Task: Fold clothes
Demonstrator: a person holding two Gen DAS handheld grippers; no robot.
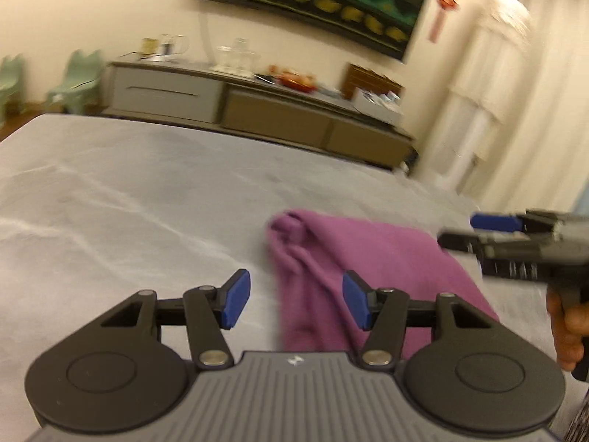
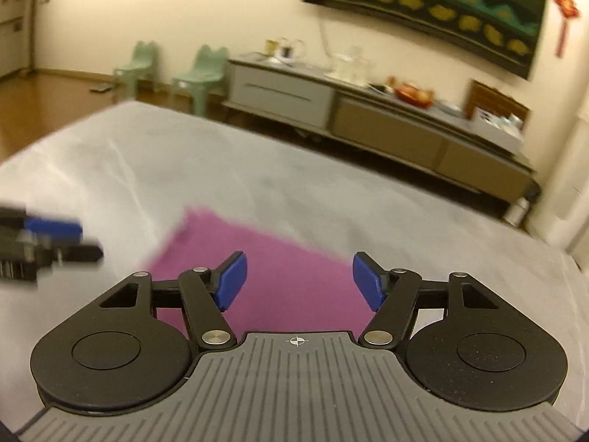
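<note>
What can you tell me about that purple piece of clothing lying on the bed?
The purple garment is soft, knit-looking cloth in one plain magenta colour, lying folded into a roughly rectangular stack on the grey sheet. Its top is fairly smooth, while the left edge is bunched into rolled wrinkles ending in a small knob at the far corner. No print or buttons show, though the pictures are blurred. Both tongs are open above its near part; nothing grips it.

Both the left gripper (image 1: 296,304) and the right gripper (image 2: 300,281) have black linkage arms, silver pivot screws, blue pads (image 1: 235,304) and ribbed grey bodies.
</note>
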